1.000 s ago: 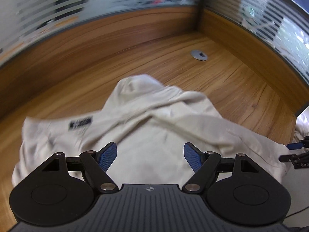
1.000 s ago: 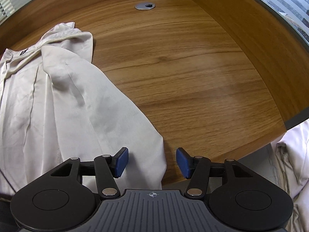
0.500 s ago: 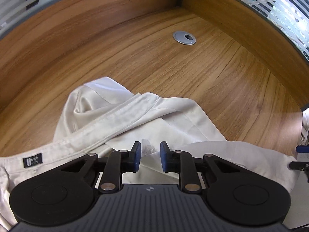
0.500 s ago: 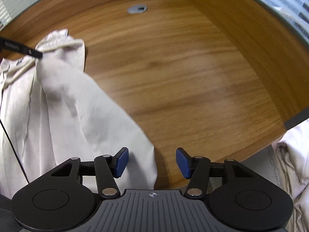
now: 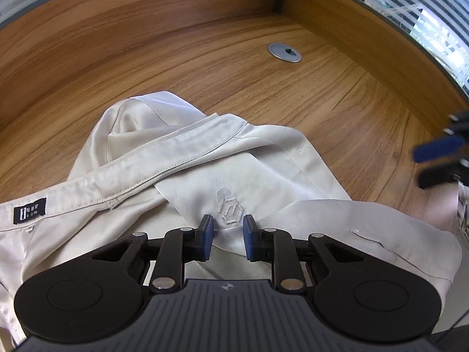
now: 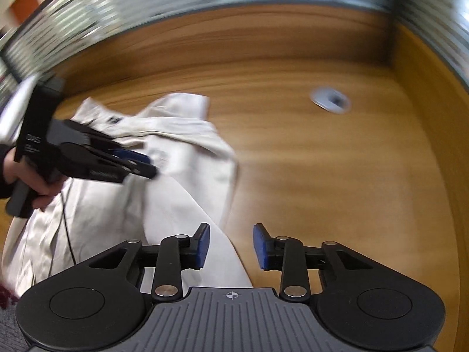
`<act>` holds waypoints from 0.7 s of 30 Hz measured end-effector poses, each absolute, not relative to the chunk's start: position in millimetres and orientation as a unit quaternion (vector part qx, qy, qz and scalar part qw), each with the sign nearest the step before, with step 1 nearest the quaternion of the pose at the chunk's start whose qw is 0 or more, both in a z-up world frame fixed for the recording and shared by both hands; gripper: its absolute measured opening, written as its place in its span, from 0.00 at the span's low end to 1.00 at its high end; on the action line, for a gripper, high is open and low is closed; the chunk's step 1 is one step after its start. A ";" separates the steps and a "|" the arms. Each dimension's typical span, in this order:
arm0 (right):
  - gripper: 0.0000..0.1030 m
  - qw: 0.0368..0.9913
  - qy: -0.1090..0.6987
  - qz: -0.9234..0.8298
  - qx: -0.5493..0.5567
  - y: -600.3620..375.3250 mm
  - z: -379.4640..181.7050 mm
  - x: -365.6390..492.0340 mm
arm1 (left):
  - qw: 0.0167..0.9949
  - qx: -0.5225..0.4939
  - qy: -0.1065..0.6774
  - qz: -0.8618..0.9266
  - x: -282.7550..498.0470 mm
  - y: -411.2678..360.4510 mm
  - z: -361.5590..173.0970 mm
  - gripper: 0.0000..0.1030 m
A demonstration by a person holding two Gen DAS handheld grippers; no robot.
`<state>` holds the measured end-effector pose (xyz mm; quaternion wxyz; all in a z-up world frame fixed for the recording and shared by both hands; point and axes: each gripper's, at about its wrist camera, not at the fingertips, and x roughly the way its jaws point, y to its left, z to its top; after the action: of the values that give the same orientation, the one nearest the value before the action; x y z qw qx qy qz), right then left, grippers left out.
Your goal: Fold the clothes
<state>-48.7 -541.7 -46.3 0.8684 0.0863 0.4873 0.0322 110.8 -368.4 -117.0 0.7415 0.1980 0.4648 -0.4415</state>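
Observation:
A cream shirt [image 5: 263,161] lies crumpled on the wooden desk [image 5: 351,94], its collar with a black label [image 5: 29,211] at the left. My left gripper [image 5: 228,234] points down at the shirt's stitched logo [image 5: 230,209]; its jaws are narrow, with a fold of fabric between the pads. In the right wrist view the left gripper [image 6: 146,165] sits on the shirt [image 6: 181,135], held by a hand [image 6: 32,184]. My right gripper [image 6: 231,246] hangs over the shirt's near right edge. Its jaws are closing, the cloth edge lies by the left pad, and nothing is pinched. It shows blurred as the right gripper [image 5: 425,162].
A round metal cable grommet [image 5: 284,52] sits in the desk beyond the shirt, also seen as the grommet [image 6: 329,101]. Wooden panels [image 5: 146,23] topped with frosted glass wall the desk at back and right. More pale cloth [image 5: 463,202] hangs past the desk's right edge.
The left jaws went from wide to narrow and sank onto the shirt near the logo. The right gripper swung and rolled, now facing the left gripper, and its jaws narrowed.

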 end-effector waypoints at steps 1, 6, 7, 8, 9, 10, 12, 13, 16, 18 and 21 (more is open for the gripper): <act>0.28 0.866 0.492 0.054 0.073 -539.1 -47.7 -35.2 | 0.741 0.196 0.464 -0.444 110.8 -367.5 -118.3 0.23; 0.20 0.846 0.510 0.153 0.007 -521.8 -58.3 24.9 | 0.742 0.191 0.461 -0.448 110.5 -365.9 -119.8 0.23; 0.20 0.841 0.513 0.171 -0.005 -517.2 -61.6 34.8 | 0.742 0.192 0.460 -0.449 110.3 -366.1 -120.0 0.23; 0.19 0.835 0.515 0.190 -0.017 -512.7 -64.9 44.6 | 0.741 0.194 0.459 -0.449 110.2 -366.3 -120.1 0.23; 0.16 0.830 0.517 0.209 -0.029 -508.1 -68.2 54.4 | 0.741 0.195 0.458 -0.450 110.0 -366.5 -120.2 0.23; 0.15 0.825 0.517 0.227 -0.041 -503.1 -71.5 62.4 | 0.741 0.197 0.458 -0.450 109.9 -366.7 -120.3 0.23; 0.13 0.815 0.515 0.259 -0.065 -493.0 -78.6 75.4 | 0.740 0.200 0.456 -0.452 109.6 -367.1 -120.5 0.23; 0.13 0.810 0.513 0.272 -0.077 -488.3 -82.1 81.4 | 0.740 0.198 0.457 -0.452 110.0 -366.6 -120.6 0.23; 0.13 0.799 0.505 0.309 -0.109 -475.4 -88.9 98.2 | 0.739 0.196 0.459 -0.453 111.2 -365.8 -120.9 0.23; 0.13 0.792 0.496 0.333 -0.129 -469.1 -90.5 107.7 | 0.738 0.196 0.459 -0.454 111.2 -365.7 -120.9 0.23; 0.13 0.780 0.483 0.365 -0.159 -460.7 -92.0 117.5 | 0.737 0.196 0.461 -0.454 111.9 -365.9 -120.8 0.23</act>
<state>117.5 -460.7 -92.0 0.7799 -0.1592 0.4827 0.3654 111.9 -365.9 -120.8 0.7372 0.1956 0.4607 -0.4539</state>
